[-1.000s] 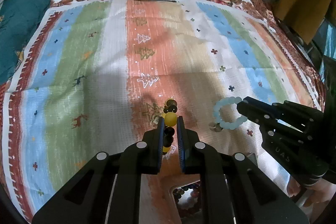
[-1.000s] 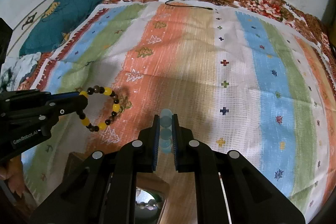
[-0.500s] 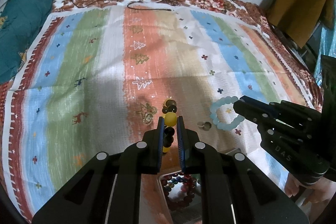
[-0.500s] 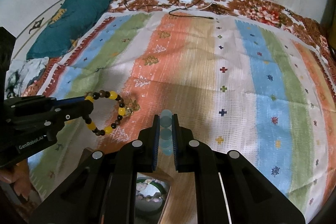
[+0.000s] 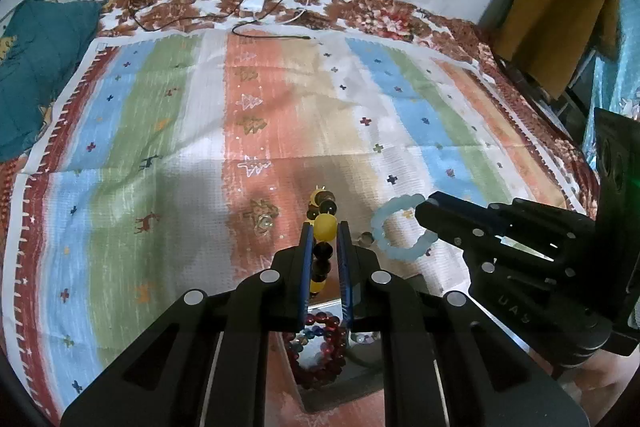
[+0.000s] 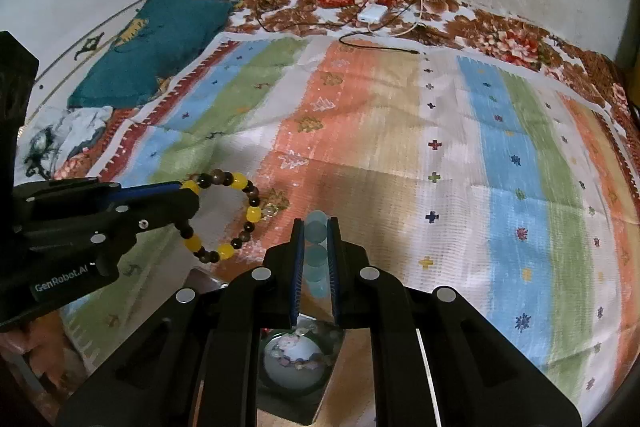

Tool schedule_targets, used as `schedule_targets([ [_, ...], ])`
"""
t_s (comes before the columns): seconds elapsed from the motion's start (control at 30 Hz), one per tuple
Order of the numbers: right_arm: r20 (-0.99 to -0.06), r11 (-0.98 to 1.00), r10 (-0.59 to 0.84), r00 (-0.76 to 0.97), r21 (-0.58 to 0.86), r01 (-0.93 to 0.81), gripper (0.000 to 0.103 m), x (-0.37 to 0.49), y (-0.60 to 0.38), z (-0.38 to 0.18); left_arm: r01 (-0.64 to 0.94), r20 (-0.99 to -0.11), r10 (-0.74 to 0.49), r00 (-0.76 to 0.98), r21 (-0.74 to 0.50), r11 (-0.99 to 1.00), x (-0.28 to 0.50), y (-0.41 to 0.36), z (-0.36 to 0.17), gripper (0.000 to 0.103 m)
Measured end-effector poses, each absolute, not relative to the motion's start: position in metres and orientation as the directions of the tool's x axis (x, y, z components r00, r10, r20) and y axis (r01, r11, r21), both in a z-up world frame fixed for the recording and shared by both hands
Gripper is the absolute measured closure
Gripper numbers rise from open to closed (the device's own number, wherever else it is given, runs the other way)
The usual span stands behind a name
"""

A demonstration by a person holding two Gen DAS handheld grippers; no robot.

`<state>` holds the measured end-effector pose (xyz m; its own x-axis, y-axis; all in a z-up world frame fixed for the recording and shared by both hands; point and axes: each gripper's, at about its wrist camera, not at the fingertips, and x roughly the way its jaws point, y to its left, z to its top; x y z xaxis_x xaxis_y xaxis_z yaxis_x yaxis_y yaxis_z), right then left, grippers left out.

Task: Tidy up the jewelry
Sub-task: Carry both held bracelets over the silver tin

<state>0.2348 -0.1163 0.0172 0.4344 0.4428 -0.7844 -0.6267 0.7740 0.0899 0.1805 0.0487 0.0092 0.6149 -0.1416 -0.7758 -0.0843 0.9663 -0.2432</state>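
My left gripper (image 5: 324,229) is shut on a yellow and dark bead bracelet (image 5: 323,227), which hangs as a loop (image 6: 236,215) in the right wrist view. My right gripper (image 6: 316,227) is shut on a pale blue bead bracelet (image 6: 316,251), seen as a ring (image 5: 394,227) at its tip in the left wrist view. Both are held above the striped cloth (image 5: 180,167). Under the left fingers lies a box compartment with a dark red bead bracelet (image 5: 320,347). Below the right fingers sits a compartment with a pale round piece (image 6: 294,355). A small clear trinket (image 5: 264,223) and a small ring (image 5: 365,237) lie on the cloth.
A teal pillow (image 5: 32,67) lies at the far left, crumpled cloth (image 6: 72,135) beside it. A white charger (image 5: 253,2) with cables rests at the far edge by the wall. A yellow cloth (image 5: 556,7) hangs at the right.
Both grippers have risen and drawn back with their bracelets still held. More of the far wall and of the box compartments below the fingers shows now.
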Motion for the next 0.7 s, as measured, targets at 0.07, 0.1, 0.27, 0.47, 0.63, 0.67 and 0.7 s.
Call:
schedule_targets([
  [0.07,-0.78,0.772,0.446,0.439,0.087,-0.63,0.091,0.231,-0.118,0.019,-0.082,-0.772,-0.139,0.62,-0.24,0.967,0.177,0.047,0.011,0.092],
  [0.1,-0.779,0.771,0.446,0.442,0.083,-0.631,0.091,0.23,-0.118,0.02,-0.083,-0.772,-0.138,0.621,-0.24,0.967,0.176,0.046,0.011,0.092],
  [0.27,-0.772,0.77,0.45,0.448,0.082,-0.633,0.091,0.223,-0.123,0.024,-0.086,-0.764,-0.137,0.631,-0.244,0.966,0.169,0.045,0.013,0.092],
  [0.47,-0.759,0.764,0.469,0.451,0.093,-0.638,0.091,0.214,-0.129,0.03,-0.082,-0.754,-0.138,0.642,-0.247,0.966,0.158,0.043,0.016,0.092],
  [0.63,-0.752,0.758,0.481,0.451,0.098,-0.644,0.091,0.205,-0.132,0.033,-0.078,-0.747,-0.144,0.649,-0.253,0.964,0.149,0.041,0.018,0.092],
  [0.67,-0.75,0.757,0.483,0.452,0.099,-0.645,0.091,0.204,-0.133,0.033,-0.076,-0.746,-0.147,0.65,-0.256,0.964,0.147,0.041,0.018,0.092],
  [0.7,-0.749,0.757,0.484,0.453,0.098,-0.646,0.091,0.203,-0.134,0.034,-0.073,-0.743,-0.151,0.652,-0.261,0.963,0.144,0.04,0.019,0.092],
])
